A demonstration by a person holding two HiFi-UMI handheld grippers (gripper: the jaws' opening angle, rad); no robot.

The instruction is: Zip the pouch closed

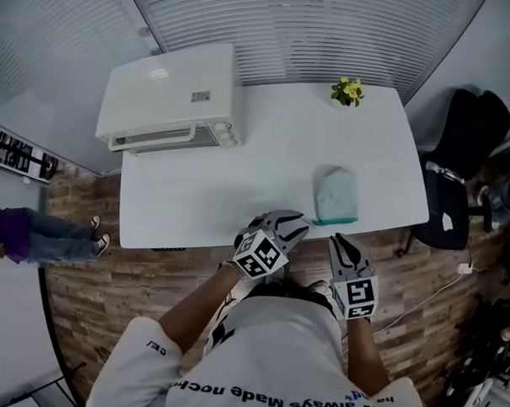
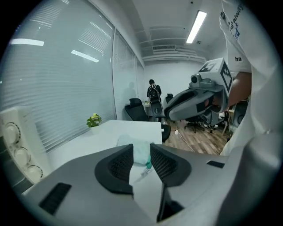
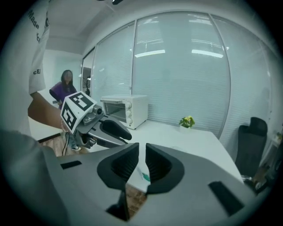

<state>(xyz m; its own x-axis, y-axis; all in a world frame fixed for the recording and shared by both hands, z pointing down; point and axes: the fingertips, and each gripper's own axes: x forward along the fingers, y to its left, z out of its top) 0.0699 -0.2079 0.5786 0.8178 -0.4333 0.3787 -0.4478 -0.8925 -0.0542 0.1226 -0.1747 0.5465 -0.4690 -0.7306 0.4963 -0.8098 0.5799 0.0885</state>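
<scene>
Head view: the pouch [image 1: 335, 193], pale with a teal zipper edge [image 1: 334, 220] facing you, lies at 5 o'clock on the white table [image 1: 196, 196], at its near rim. A toaster oven [image 1: 167, 89] sits at 10 o'clock and a plant [image 1: 348, 91] at 1 o'clock. Your left gripper [image 1: 293, 225] is just at the pouch's 8 o'clock, your right gripper [image 1: 338, 242] at its 6 o'clock, neither touching it. Left gripper view: jaws spread and empty, with the pouch and a small pull tab [image 2: 144, 172] beyond the gap at 12 o'clock. Right gripper view: jaws narrowly parted, empty, with a teal scrap of the zipper ahead. Step in hand: the approach; zipping is not begun. Next, likely steady one end and pinch the tab.
</scene>
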